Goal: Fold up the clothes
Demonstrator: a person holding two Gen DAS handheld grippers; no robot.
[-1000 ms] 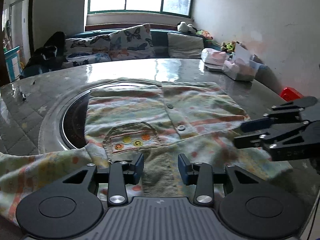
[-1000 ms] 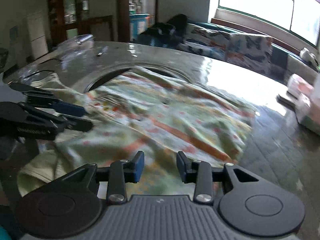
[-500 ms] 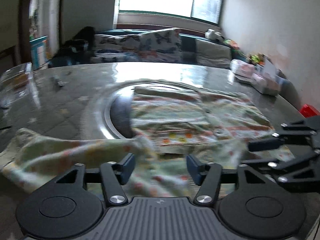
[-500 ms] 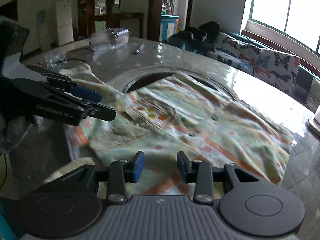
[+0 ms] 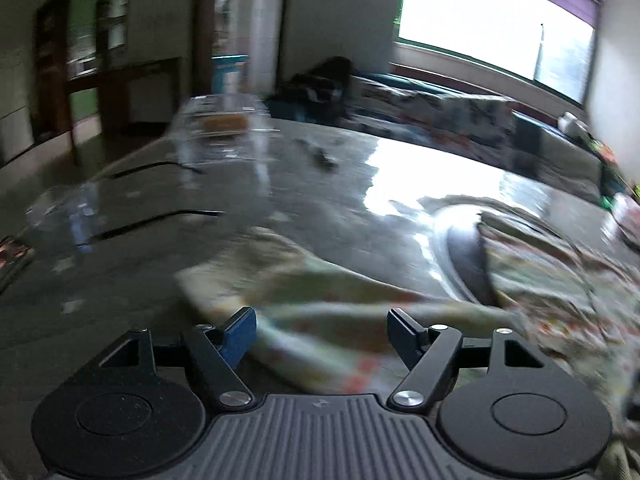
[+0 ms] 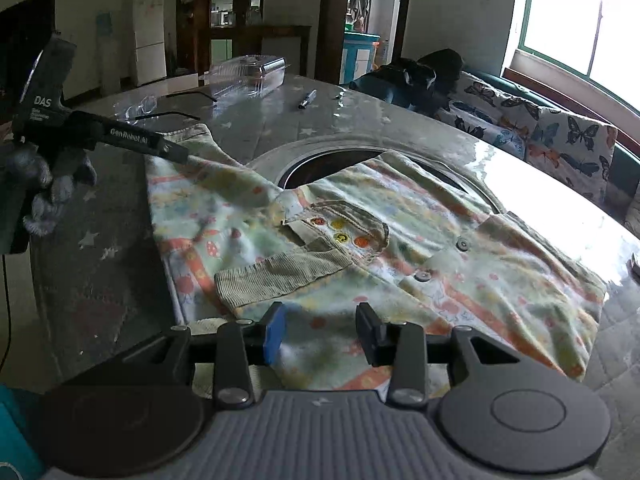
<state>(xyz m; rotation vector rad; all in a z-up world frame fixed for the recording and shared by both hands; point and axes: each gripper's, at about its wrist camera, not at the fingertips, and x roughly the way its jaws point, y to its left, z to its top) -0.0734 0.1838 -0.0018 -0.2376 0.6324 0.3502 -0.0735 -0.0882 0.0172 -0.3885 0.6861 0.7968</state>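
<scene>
Grey table [image 6: 120,280], patterned shirt [image 6: 400,248] spread flat, left gripper [image 5: 320,334] jaws wide apart, right gripper [image 6: 320,334] jaws parted, both empty.

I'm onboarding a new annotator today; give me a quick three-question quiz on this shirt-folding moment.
1. True or false: the right gripper is shut on the shirt.
2. Which part of the shirt lies before the left gripper: A collar, B sleeve, C pocket?
3. What small thing lies on the table beyond the shirt, near the clear plastic box?

Key: 1 false; 2 B; 3 a pen.
</scene>
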